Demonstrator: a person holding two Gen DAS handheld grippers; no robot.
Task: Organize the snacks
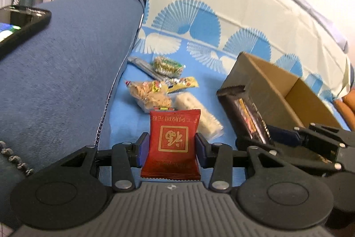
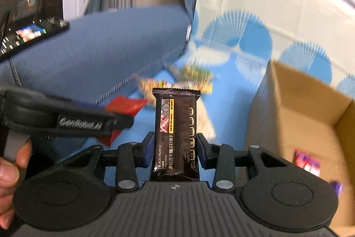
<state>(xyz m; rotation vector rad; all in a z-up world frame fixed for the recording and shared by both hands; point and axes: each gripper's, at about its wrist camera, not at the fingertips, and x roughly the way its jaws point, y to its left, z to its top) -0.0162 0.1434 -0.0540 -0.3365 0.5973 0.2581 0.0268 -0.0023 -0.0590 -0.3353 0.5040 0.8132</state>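
Observation:
My left gripper [image 1: 173, 146] is shut on a red snack packet [image 1: 174, 143] with gold print, held upright above the blue patterned cloth [image 1: 199, 86]. My right gripper [image 2: 175, 148] is shut on a black "Black Truffle Ham" cracker bar [image 2: 176, 132]. That bar also shows in the left wrist view [image 1: 244, 112], at the near wall of an open cardboard box [image 1: 288, 92]. The box [image 2: 299, 112] stands to my right and holds small wrapped snacks [image 2: 307, 162]. A loose pile of snack packets [image 1: 155, 90] lies on the cloth ahead. The red packet [image 2: 124, 107] shows beside the left gripper in the right wrist view.
A blue cushion [image 1: 66, 63] rises on the left with a black phone [image 1: 20, 23] lying on it. A metal chain [image 1: 104, 117] hangs along the cushion's edge. A hand [image 2: 11, 168] holds the left gripper's handle. An orange object [image 1: 346, 106] sits past the box.

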